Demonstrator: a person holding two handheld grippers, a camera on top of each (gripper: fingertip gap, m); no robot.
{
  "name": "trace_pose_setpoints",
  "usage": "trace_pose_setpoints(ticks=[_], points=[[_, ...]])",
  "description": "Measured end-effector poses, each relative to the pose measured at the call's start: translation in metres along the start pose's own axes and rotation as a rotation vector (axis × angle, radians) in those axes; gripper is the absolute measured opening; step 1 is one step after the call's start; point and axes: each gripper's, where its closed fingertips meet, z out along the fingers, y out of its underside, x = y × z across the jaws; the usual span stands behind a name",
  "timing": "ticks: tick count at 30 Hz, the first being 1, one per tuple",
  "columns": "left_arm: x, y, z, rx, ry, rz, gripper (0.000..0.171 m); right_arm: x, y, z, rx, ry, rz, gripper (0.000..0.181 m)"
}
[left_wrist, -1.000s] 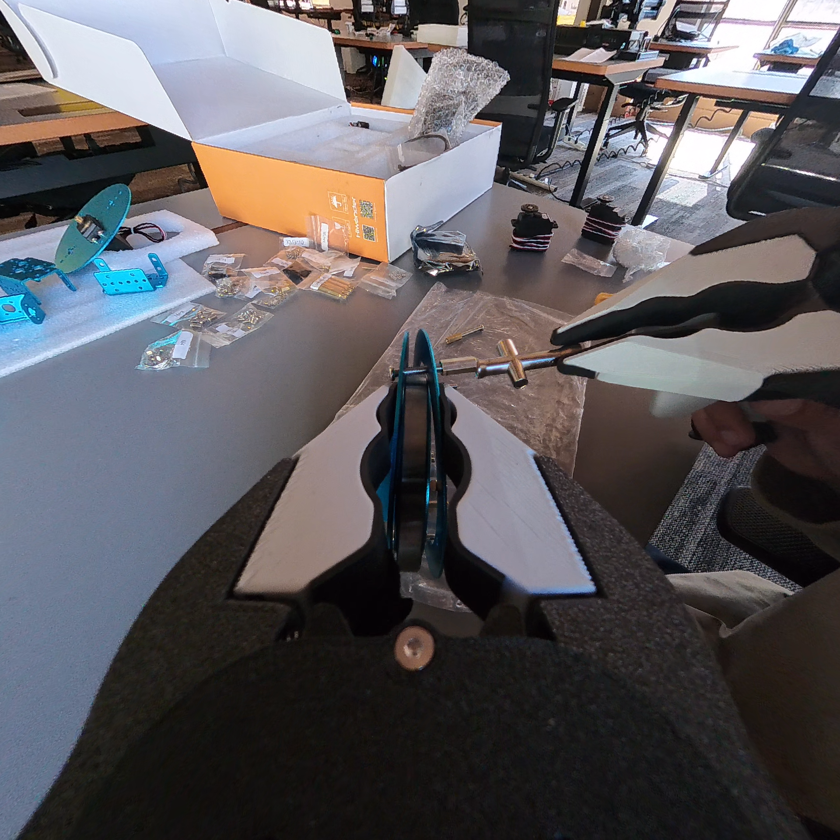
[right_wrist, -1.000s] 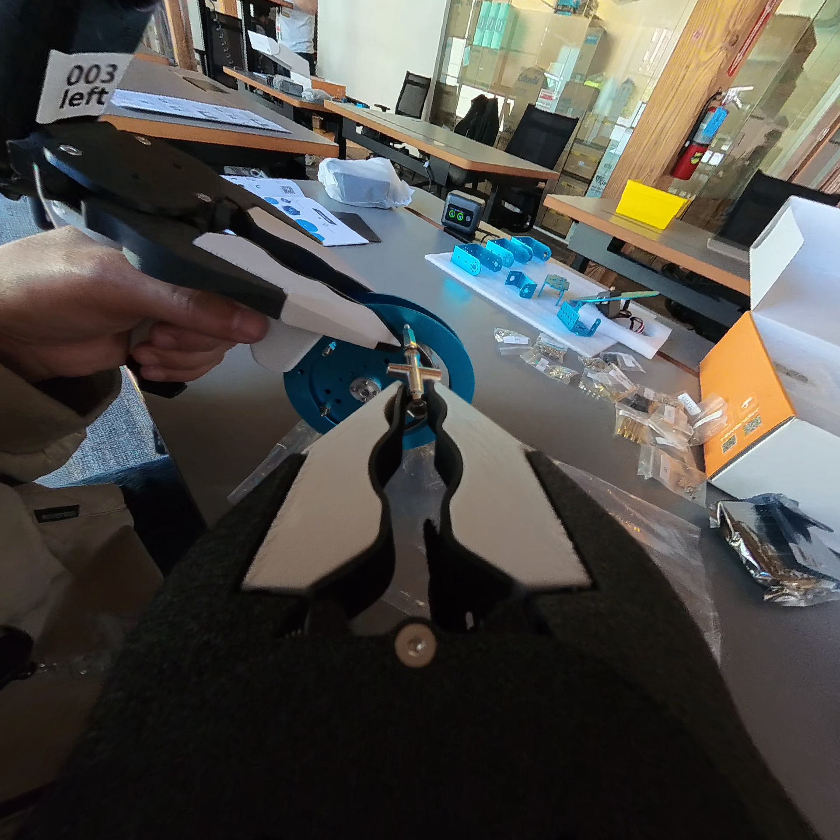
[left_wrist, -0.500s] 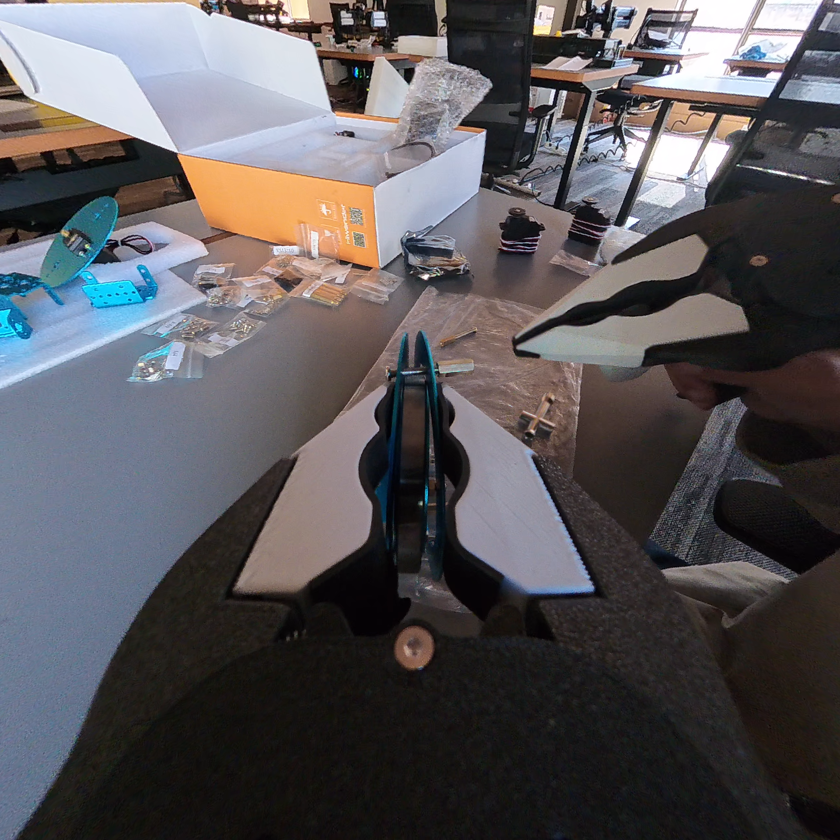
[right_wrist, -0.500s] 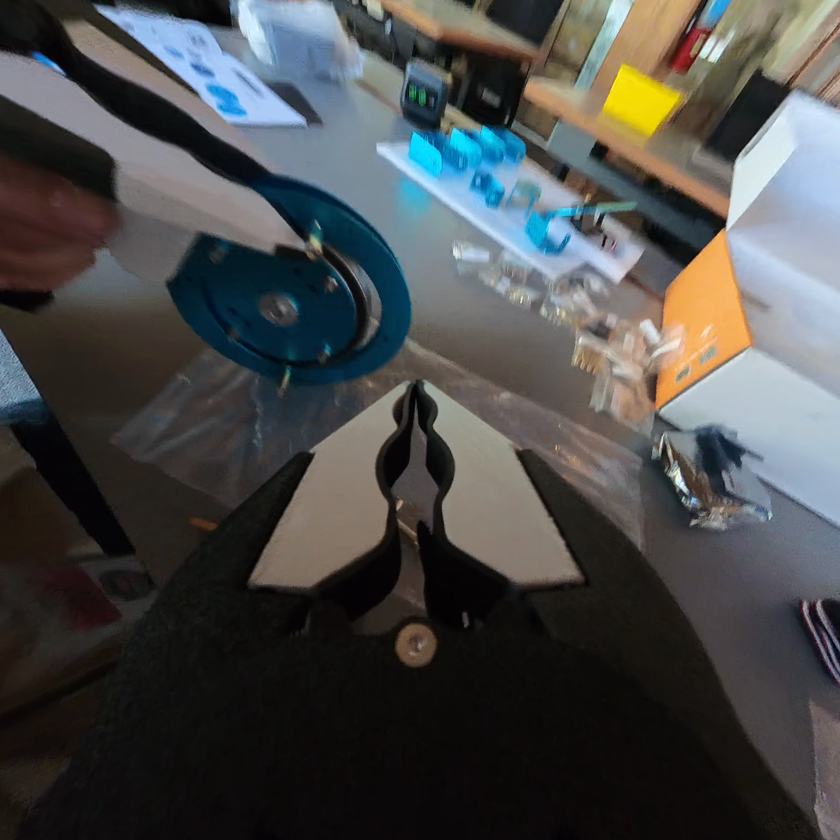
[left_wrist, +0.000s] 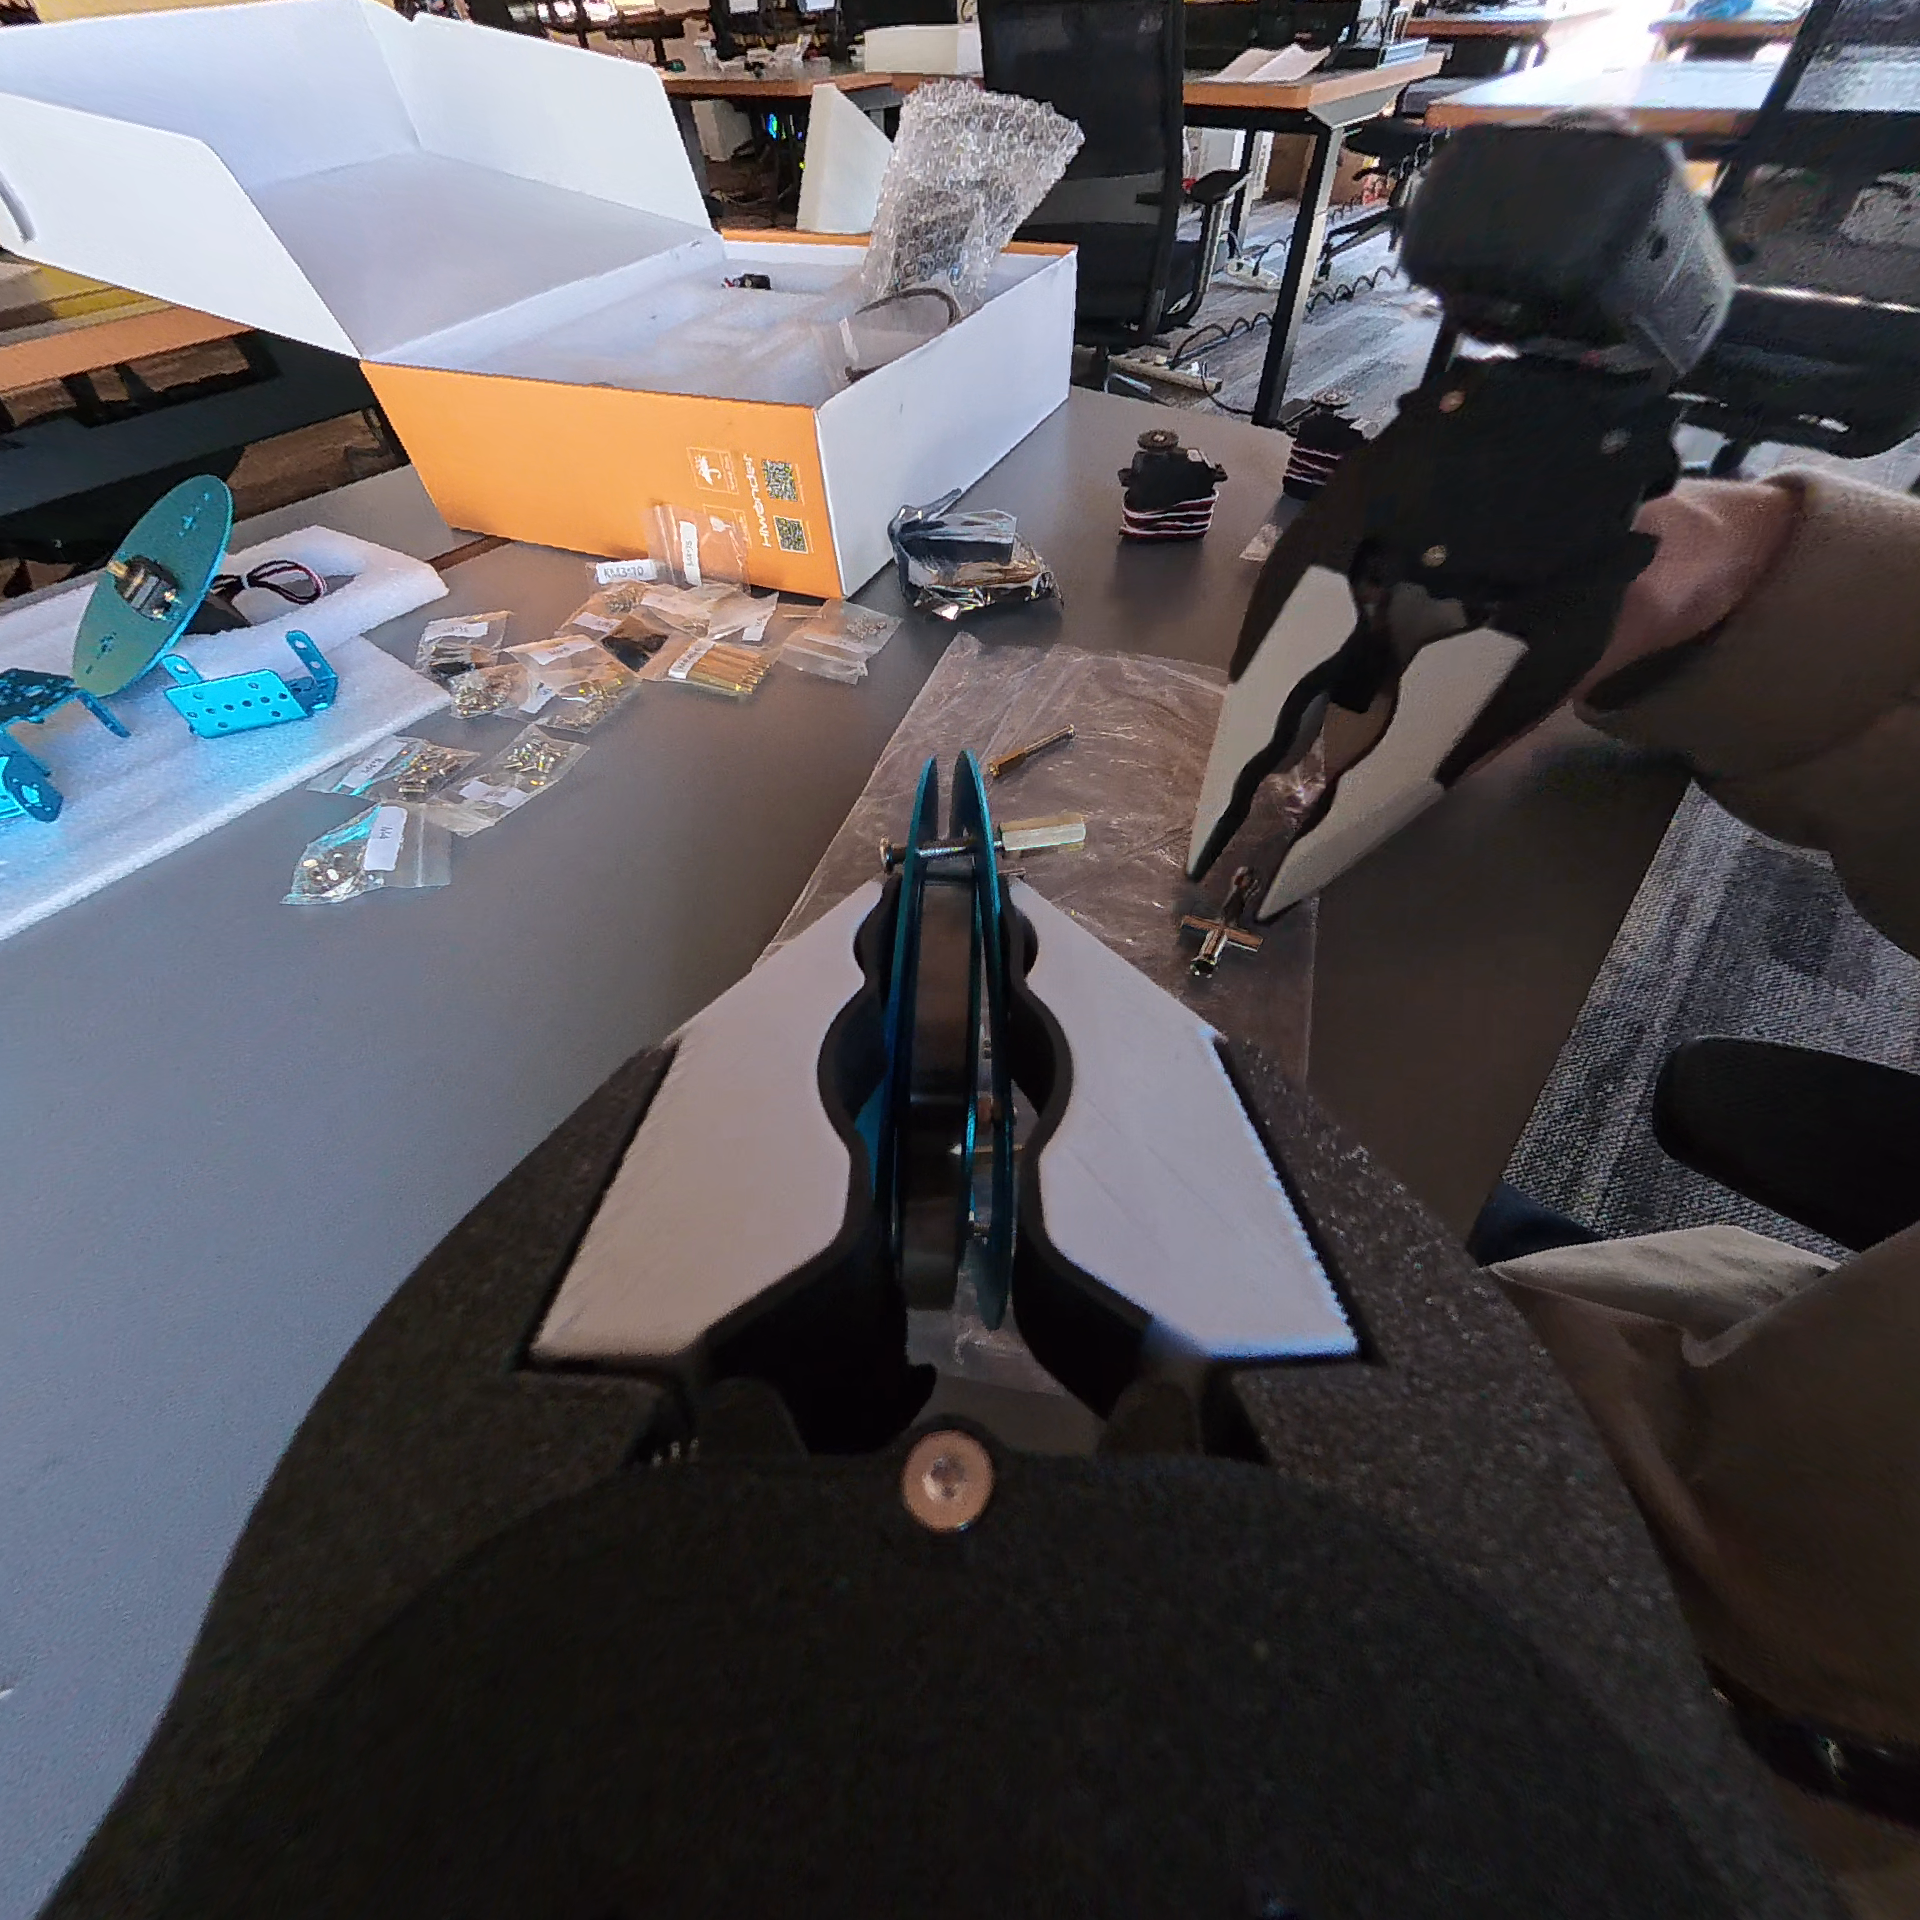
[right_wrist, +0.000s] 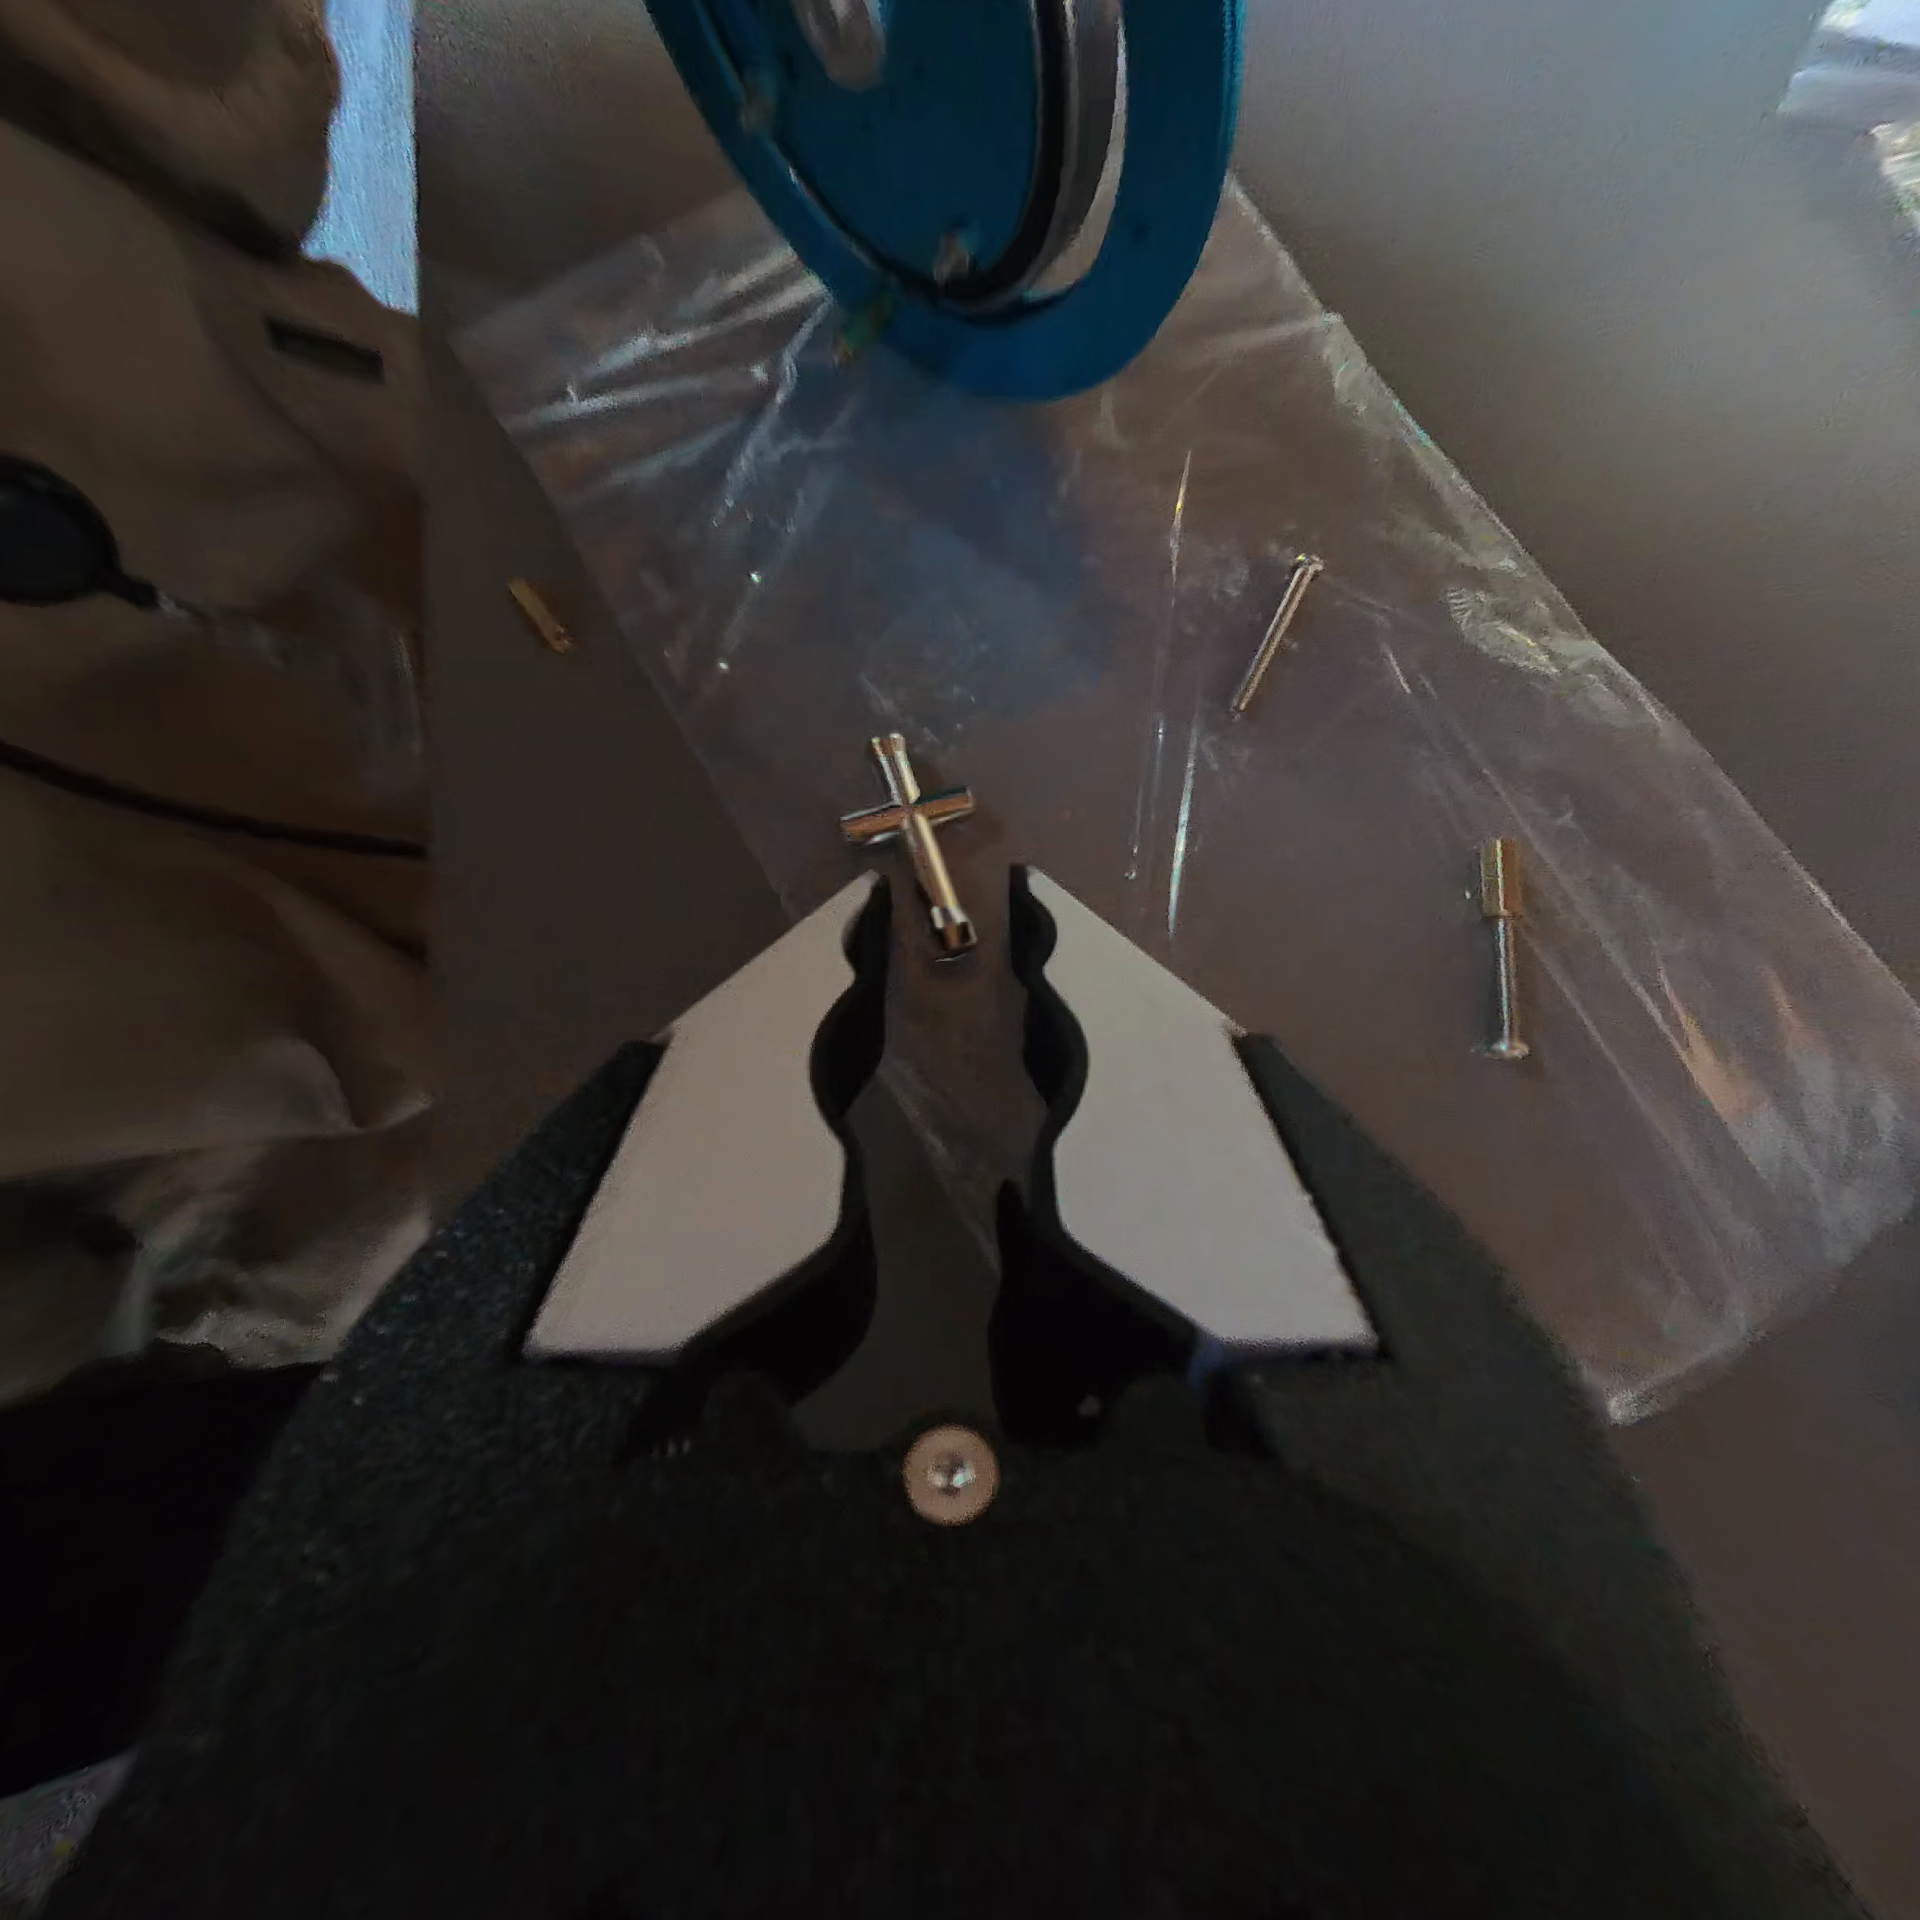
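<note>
My left gripper (left_wrist: 945, 894) is shut on a blue double-disc wheel (left_wrist: 940, 1039), held edge-on above the grey table (left_wrist: 416, 1039). A bolt with a brass standoff (left_wrist: 1039, 834) sticks out of the wheel's top. My right gripper (right_wrist: 948, 878) is open and points down at a small silver cross wrench (right_wrist: 914, 821) lying on a clear plastic bag (right_wrist: 1351, 727). The wrench's near arm lies between the fingertips. The left wrist view shows the right gripper (left_wrist: 1242, 894) just over the wrench (left_wrist: 1221, 930). The wheel (right_wrist: 987, 260) hangs above the bag in the right wrist view.
A long screw (right_wrist: 1273, 634), a screw with a standoff (right_wrist: 1496, 945) and a brass standoff (right_wrist: 540, 615) lie nearby. An open orange-and-white box (left_wrist: 623, 457), bags of small hardware (left_wrist: 540, 707), blue brackets on white foam (left_wrist: 208, 675) and servos (left_wrist: 1169, 499) are farther back. About 15 cm separates my left fingertips from my right.
The right gripper left the wheel's bolt and let go of the cross wrench, which now lies on the bag. It has swung down over the wrench and opened. The left gripper still holds the wheel.
</note>
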Motion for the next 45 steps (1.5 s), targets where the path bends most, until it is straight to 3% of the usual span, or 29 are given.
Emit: trace_pose_setpoints(ticks=[4, 9, 14, 18, 27, 41, 45], points=[[-0.001, 0.001, 0.001, -0.011, -0.003, 0.009, 0.016, -0.007, -0.004, 0.01, -0.027, -0.093, -0.032, 0.014], [-0.005, 0.0, 0.002, -0.016, 0.005, -0.002, 0.016, 0.0, -0.011, 0.01, -0.02, 0.025, -0.052, 0.005], [-0.007, 0.0, 0.003, -0.023, 0.001, -0.014, 0.014, -0.024, -0.082, -0.022, 0.433, 0.053, 0.099, 0.005], [-0.002, 0.0, 0.002, -0.013, 0.009, 0.024, 0.014, -0.032, -0.11, -0.036, 0.608, 0.115, 0.204, 0.005], [0.007, 0.001, 0.001, -0.003, 0.003, 0.074, 0.014, -0.035, -0.113, -0.008, 0.523, 0.167, 0.396, 0.006], [0.009, 0.0, 0.003, -0.018, -0.027, 0.115, 0.014, -0.034, -0.117, -0.01, 0.516, 0.168, 0.516, 0.006], [0.01, 0.001, 0.003, -0.024, -0.042, 0.115, 0.014, -0.034, -0.118, -0.011, 0.472, 0.241, 0.53, 0.006]])
